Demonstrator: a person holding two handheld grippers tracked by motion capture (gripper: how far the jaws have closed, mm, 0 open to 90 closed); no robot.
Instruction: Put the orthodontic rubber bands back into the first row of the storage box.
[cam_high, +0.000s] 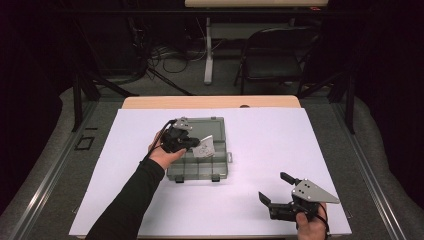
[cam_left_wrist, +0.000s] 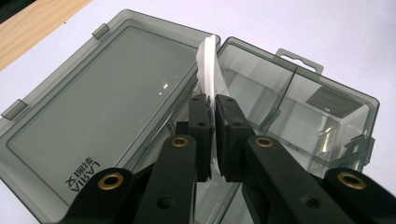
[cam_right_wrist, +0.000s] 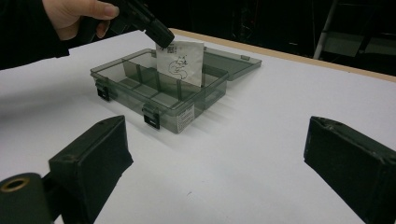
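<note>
Two tools: one busy, one idle.
Left tool (cam_left_wrist: 212, 135): pinched tight on card (cam_right_wrist: 181, 61), held upright over open box (cam_high: 220, 165), likely for lifting out or slotting in.
Right tool (cam_high: 278, 187): spread wide, empty, parked low over worktop (cam_high: 250, 210), clear of box.

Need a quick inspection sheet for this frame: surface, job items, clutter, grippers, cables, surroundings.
Surface: white sheet over a wooden table.
Job's things: smoky plastic compartment box, lid open flat; white card with a drawing held over the compartments.
Clutter: nothing seen.
Grippers: left hand-held gripper shut on the card; right hand-held gripper open, over bare sheet.
Cables: floor cables behind the table.
Surroundings: folding chair, dark room.
</note>
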